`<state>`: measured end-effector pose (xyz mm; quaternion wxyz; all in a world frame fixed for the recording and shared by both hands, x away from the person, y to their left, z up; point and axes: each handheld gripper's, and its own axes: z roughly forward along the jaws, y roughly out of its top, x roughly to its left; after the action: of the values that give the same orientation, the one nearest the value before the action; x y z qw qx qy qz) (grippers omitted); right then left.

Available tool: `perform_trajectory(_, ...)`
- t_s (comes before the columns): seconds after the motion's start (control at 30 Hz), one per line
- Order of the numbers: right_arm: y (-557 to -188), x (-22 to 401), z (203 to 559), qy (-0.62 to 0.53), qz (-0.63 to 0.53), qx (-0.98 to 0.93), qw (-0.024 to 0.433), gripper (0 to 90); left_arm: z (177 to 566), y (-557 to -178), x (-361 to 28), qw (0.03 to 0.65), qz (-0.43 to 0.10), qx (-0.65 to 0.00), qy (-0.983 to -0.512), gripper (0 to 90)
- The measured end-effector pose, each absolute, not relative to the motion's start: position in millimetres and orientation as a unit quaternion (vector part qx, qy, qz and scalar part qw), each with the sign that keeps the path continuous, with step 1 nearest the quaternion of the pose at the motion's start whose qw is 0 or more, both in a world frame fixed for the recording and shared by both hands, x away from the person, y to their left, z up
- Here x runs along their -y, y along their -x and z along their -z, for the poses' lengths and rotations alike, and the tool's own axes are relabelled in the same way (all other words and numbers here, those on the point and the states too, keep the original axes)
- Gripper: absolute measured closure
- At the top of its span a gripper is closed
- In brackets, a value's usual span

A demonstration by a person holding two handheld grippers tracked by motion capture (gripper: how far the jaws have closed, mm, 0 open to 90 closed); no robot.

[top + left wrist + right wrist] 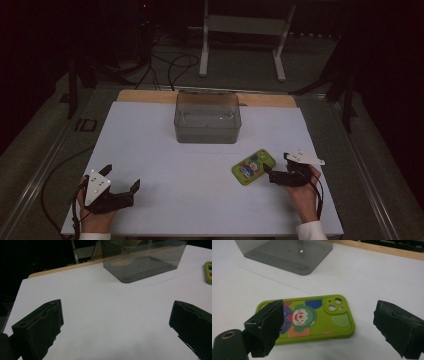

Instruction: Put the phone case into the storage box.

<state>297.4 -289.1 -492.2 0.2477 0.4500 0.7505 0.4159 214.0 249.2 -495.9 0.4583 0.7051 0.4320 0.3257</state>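
Up close, right gripper (325, 322) view reveals clown print on phone case (312, 317).

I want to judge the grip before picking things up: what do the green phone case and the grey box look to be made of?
Green phone case: probably soft silicone or rubbery plastic, matte, with rounded edges and a printed clown picture. Grey box: smoke-tinted clear hard plastic, glossy; its floor shows through the walls and a light glints on it.
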Motion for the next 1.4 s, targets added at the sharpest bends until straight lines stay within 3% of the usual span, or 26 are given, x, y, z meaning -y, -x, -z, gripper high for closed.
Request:
perform_trajectory(0.3, -314.9, 290.3, 490.5, -0.473, -0.385, -0.752, 0.251, 15.6, 496.4, -214.5, -248.2, 0.456, -0.324, -0.431, -0.708, 0.0)
perform_trajectory(0.47, -321.1, 292.7, 492.7, -0.49, -0.363, -0.748, 0.263, 28.1, 496.7, -214.8, -247.8, 0.456, -0.323, -0.431, -0.709, 0.0)
perform_trajectory(0.7, -328.3, 298.4, 497.4, -0.507, -0.337, -0.748, 0.265, 55.6, 497.0, -215.0, -247.1, 0.455, -0.322, -0.43, -0.71, 0.0)
perform_trajectory(0.9, -334.5, 298.2, 504.4, -0.504, -0.325, -0.76, 0.252, 89.9, 497.3, -215.2, -246.9, 0.454, -0.322, -0.43, -0.711, 0.0)
perform_trajectory(1.4, -345.4, 296.7, 523.1, -0.518, -0.278, -0.777, 0.227, 90.0, 497.0, -214.9, -246.3, 0.455, -0.322, -0.428, -0.711, 0.0)
